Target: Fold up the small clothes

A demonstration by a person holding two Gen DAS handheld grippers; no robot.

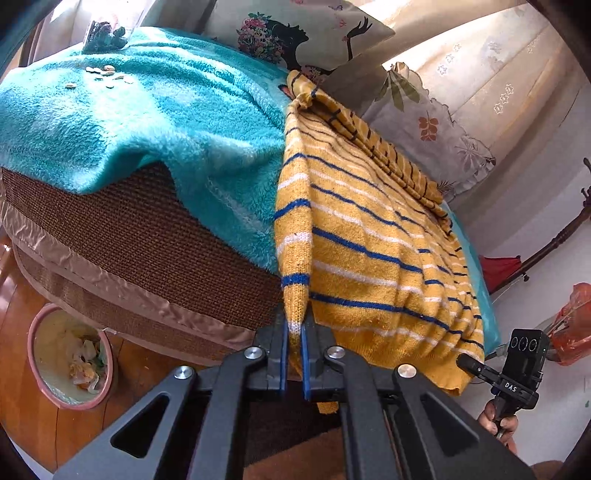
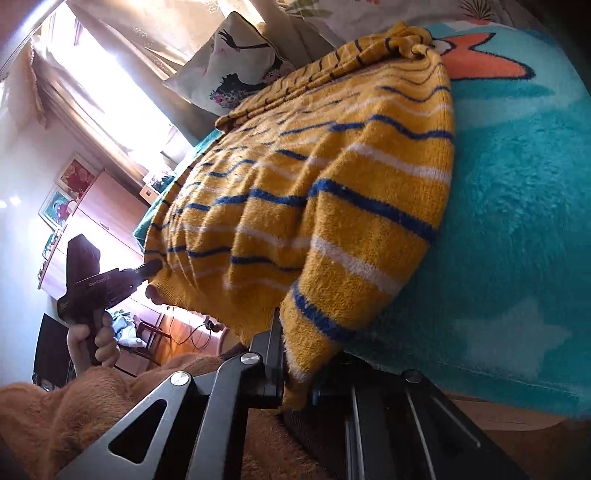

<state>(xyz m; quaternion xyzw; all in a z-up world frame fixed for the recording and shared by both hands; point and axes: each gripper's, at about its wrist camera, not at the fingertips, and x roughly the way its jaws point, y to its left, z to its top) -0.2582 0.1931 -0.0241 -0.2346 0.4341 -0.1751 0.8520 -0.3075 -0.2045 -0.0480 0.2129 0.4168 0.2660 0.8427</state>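
Yellow knit sweater [image 1: 373, 236] with blue and white stripes lay spread over a teal fleece blanket [image 1: 147, 122] on the bed, its hem hanging off the near edge. One edge was lifted into a ridge running up from the left gripper [image 1: 294, 354], whose blue pads [image 1: 283, 354] were closed tight on a fold of the hem. In the right wrist view the same sweater [image 2: 314, 177] draped over the blanket [image 2: 517, 221]; the right gripper [image 2: 295, 373] was clamped on another corner of the hem, with the knit pinched between its black fingers.

Each gripper showed in the other's camera. The right one [image 1: 517, 365] sat at the sweater's far hem corner, tip touching the knit, with a hand [image 1: 498, 421] on its handle. The left one [image 2: 110, 284] touched the hem edge, also hand-held [image 2: 92, 347].

Brown woven mattress side [image 1: 147, 240] showed below the blanket. A printed pillow [image 1: 295, 33] and a leaf-pattern pillow [image 1: 424, 129] lay at the head of the bed, just beyond the sweater's bunched far end. A pink bin [image 1: 70, 354] with trash stood on the wood floor [image 1: 22, 325]. An orange starfish print [image 2: 480, 62] lay on the blanket beside the sweater.
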